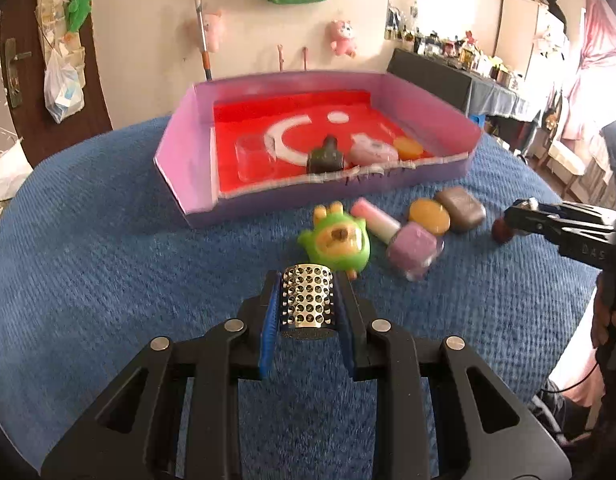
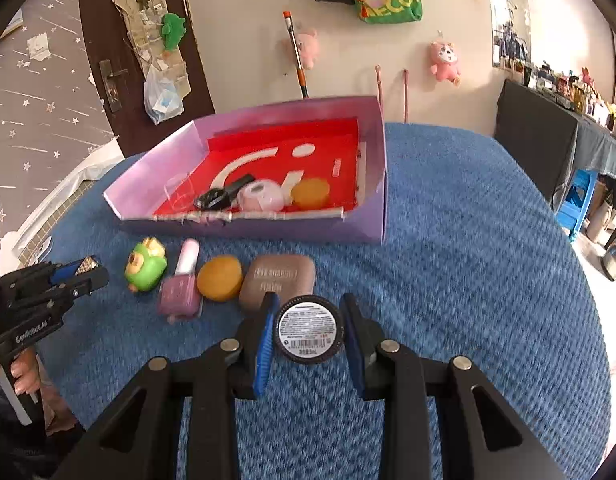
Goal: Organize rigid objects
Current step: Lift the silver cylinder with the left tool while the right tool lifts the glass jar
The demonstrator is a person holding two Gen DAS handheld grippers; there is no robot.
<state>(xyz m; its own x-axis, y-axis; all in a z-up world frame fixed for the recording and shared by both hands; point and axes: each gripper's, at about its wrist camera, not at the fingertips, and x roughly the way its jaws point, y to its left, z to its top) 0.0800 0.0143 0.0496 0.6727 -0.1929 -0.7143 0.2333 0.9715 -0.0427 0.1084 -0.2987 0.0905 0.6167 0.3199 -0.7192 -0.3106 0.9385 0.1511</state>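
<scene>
A cream wall (image 2: 247, 40) with hung plush toys and a green bag closes the room behind, with a dark brown door (image 2: 107, 40) at its left and a cluttered side table (image 1: 488, 80) by a bright pink-curtained window at the right. A blue textured cloth (image 2: 468, 240) covers the worktop. At its far side lies a shallow purple tray (image 1: 179, 148) with a red liner, holding a clear plastic case (image 1: 253, 156), a dark bottle (image 1: 326, 156), a pink round case (image 1: 374, 152) and an orange disc (image 1: 408, 147) in a row along its near wall.

Just in front of the tray, on the cloth, lie a green owl toy (image 2: 145, 266), a pink nail-polish bottle (image 2: 180, 292), a 2nd orange disc (image 2: 219, 278) and a brown rounded case (image 2: 277, 280), side by side.

The left gripper (image 1: 308, 300) has its jaws clamped on a perforated metal cylinder (image 1: 306, 298), held above the cloth just short of the owl toy. The right gripper (image 2: 310, 332) has its jaws closed on a round black jar (image 2: 310, 328), its labelled underside facing the camera, just beside the brown case. A hand (image 2: 23, 376) shows on the left gripper's handle.
</scene>
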